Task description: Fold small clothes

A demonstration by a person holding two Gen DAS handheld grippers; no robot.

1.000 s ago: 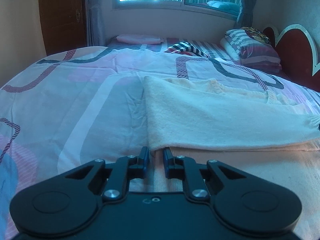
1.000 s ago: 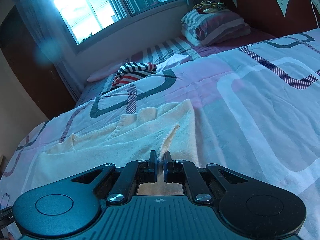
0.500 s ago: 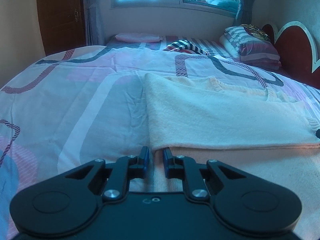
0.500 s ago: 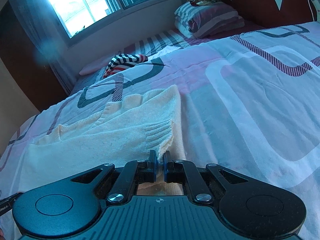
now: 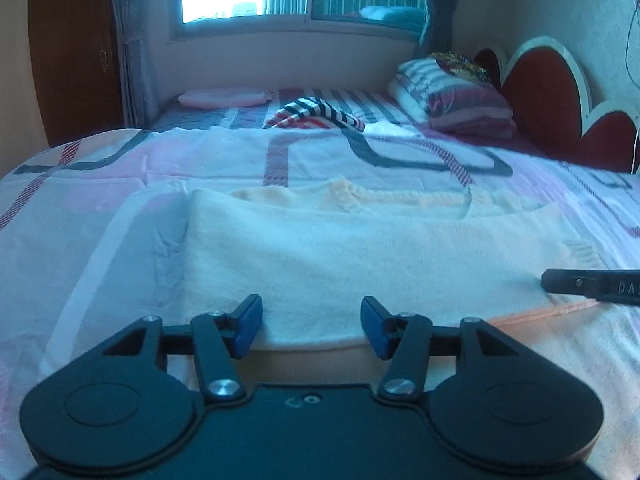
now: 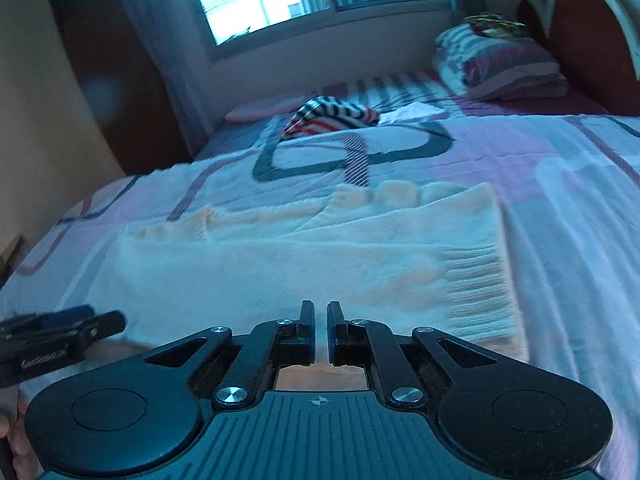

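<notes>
Cream knitted sweater [image 5: 360, 264] being released, left gripper [image 5: 311, 326] jaws opening; ribbed cuff [image 6: 476, 288] detail shown only by right view, right gripper [image 6: 320, 332] being kept pressed together, nothing visibly pinched.

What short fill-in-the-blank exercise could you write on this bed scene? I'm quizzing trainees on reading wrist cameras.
1. The cream sweater lies on a ____.
2. The left gripper has its jaws ____ at the sweater's near edge.
3. The right gripper has its jaws nearly ____.
4. The garment lying beyond the sweater has a ____ pattern.

Missing words: bed; opening; shut; striped
</notes>
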